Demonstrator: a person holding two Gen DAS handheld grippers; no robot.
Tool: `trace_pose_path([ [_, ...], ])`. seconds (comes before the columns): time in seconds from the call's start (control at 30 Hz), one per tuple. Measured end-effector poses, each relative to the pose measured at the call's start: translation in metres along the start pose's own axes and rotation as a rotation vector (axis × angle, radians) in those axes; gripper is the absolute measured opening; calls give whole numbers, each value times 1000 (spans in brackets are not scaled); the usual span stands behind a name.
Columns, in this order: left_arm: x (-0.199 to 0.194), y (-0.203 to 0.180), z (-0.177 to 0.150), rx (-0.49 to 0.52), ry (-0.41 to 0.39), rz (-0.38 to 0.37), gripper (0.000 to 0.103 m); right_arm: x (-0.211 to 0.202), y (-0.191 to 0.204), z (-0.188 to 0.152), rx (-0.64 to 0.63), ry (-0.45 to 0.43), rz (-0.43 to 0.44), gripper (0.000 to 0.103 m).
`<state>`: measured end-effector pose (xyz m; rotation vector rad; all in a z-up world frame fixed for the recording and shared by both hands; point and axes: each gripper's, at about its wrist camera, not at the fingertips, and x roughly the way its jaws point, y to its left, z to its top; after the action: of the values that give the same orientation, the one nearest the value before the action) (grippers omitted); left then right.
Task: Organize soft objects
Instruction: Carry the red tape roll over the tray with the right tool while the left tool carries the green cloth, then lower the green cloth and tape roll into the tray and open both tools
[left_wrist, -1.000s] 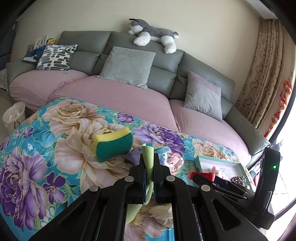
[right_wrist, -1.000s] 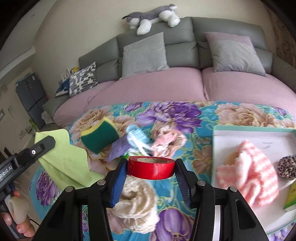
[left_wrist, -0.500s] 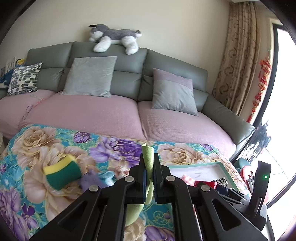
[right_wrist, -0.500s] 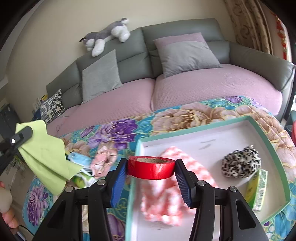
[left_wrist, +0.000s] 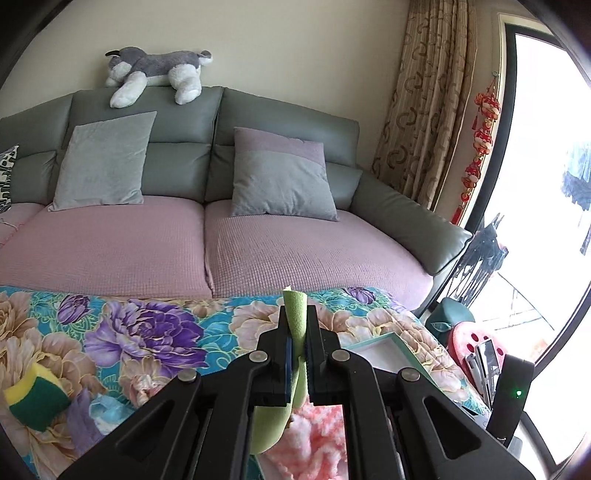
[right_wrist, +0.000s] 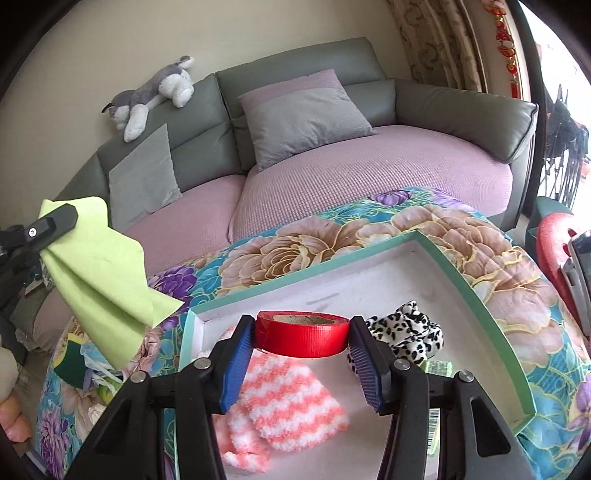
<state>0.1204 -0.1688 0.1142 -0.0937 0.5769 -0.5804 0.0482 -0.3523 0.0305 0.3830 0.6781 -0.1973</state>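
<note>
My left gripper (left_wrist: 298, 334) is shut on a light green cloth (left_wrist: 295, 317), which hangs from it in folds (right_wrist: 107, 280) at the left of the right wrist view. My right gripper (right_wrist: 301, 338) is shut on a red tape roll (right_wrist: 302, 334), held above the near left part of a white tray with a teal rim (right_wrist: 476, 295). In the tray lie a pink-and-white fuzzy sock (right_wrist: 284, 402), a leopard-print scrunchie (right_wrist: 410, 332) and a small green packet (right_wrist: 437, 367). The sock's pink fuzz (left_wrist: 314, 439) shows under the left gripper's fingers.
The tray sits on a floral blanket (right_wrist: 332, 240). A yellow-green sponge (left_wrist: 33, 400) and small blue and purple cloths (left_wrist: 99, 410) lie at the blanket's left. Behind is a grey sofa (left_wrist: 288, 110) with pillows and a plush dog (left_wrist: 155, 70). A person's fingers (right_wrist: 11, 417) show at far left.
Both grippers have swung to the right across the blanket. The right one now holds the tape over the tray; the left one, with the cloth, has come over the tray's near edge.
</note>
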Motion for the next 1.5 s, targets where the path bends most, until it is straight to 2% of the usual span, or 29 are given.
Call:
trace_pose_path([
  [0.2,38,-9,-10,3,23,-46,6,5,-12,2,17,2,-30,54],
  [0.4,93,12,-48,-83,201,4,6,24,-12,-5,-4,62,-53,55],
  [0.5,102,19,-60,-98,242,17,6,25,-12,-7,-10,68,-60,55],
  [0.7,112,13,-76,-59,319,52,8,22,-10,-5,-22,52,-91,55],
  [0.73,111,11,-77,-52,323,55,16,21,-11,-4,-21,50,-94,55],
  [0.77,108,9,-77,-43,323,60,37,20,-11,-4,-18,48,-94,56],
  [0.8,105,8,-76,-36,322,67,50,20,-12,-4,-16,46,-96,57],
  [0.83,102,8,-76,-31,318,74,69,20,-12,-3,-14,47,-103,61],
  [0.9,93,8,-73,-29,308,75,70,19,-12,-3,-13,45,-112,66],
  [1.03,76,11,-71,-23,295,91,72,15,-9,-3,-30,45,-133,69],
  [1.13,59,13,-70,-6,269,119,83,11,-6,-3,-46,54,-154,74],
  [1.2,51,18,-70,-2,260,140,85,10,-5,-4,-50,69,-164,80],
  [1.27,44,25,-72,-3,260,168,92,9,-3,-7,-66,85,-176,92],
  [1.37,33,34,-75,-10,250,210,93,7,0,-11,-79,100,-199,102],
  [1.5,19,43,-79,-20,234,241,93,3,3,-14,-83,107,-207,103],
])
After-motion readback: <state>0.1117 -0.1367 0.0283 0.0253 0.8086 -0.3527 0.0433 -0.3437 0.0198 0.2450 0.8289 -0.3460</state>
